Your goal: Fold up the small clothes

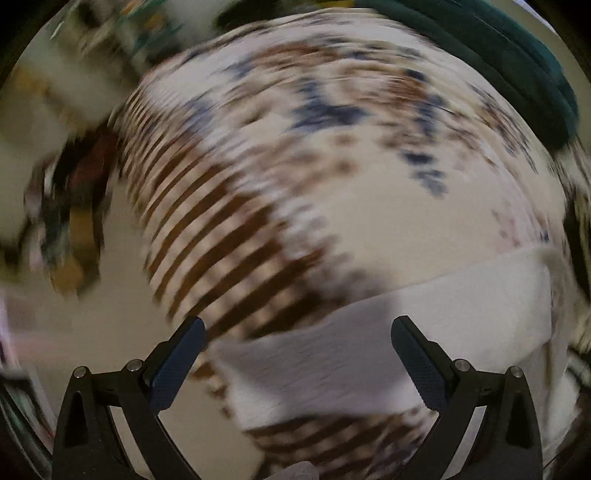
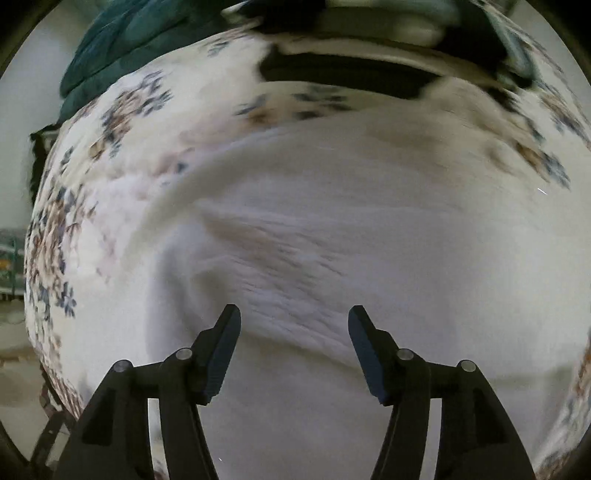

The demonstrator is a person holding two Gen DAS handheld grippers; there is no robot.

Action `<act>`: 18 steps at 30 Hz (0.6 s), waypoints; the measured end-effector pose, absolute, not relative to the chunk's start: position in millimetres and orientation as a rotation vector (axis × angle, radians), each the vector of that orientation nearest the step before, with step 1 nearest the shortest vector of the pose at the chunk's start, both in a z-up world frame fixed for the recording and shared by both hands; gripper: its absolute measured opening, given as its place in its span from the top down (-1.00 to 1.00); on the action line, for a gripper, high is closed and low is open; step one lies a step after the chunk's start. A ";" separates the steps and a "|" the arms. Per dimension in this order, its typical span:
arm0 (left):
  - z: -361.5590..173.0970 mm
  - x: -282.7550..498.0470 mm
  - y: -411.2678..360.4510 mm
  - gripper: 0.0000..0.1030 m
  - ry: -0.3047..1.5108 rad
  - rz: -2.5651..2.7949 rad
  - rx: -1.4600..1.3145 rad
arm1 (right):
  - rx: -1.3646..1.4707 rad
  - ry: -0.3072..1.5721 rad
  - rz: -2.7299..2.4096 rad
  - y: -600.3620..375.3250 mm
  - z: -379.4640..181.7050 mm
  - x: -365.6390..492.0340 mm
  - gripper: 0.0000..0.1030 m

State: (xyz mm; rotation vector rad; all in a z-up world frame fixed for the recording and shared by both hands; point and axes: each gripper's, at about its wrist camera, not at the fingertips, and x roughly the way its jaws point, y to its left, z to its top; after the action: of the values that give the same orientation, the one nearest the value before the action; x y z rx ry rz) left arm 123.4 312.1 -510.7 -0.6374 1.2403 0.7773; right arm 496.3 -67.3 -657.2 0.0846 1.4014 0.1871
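- The left gripper (image 1: 297,325) has its jaws spread wide, grasping nothing, above a plain white cloth garment (image 1: 388,332).
- The garment lies on a floral-patterned cream bed cover (image 1: 332,110).
- The right gripper (image 2: 294,314) has its jaws parted and empty, over the garment's wrinkled middle.
- A dark green fabric bundle (image 2: 122,33) sits at the far edge.

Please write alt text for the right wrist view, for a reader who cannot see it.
The open right claw is above a wrinkled white garment, holding nothing. The garment lies on a floral bedsheet; a dark green cloth is at the far left. The picture is blurred.
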 end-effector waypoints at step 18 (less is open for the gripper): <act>-557.6 80.6 316.2 0.83 1.207 0.795 -0.976 | -0.014 1.494 0.057 -146.9 -668.3 444.3 -0.22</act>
State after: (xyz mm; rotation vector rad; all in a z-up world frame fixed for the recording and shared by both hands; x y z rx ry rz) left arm 80.6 316.2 -557.6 -0.9759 1.2071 0.7948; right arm 444.3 -146.9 -668.3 -0.0142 1.4935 0.0566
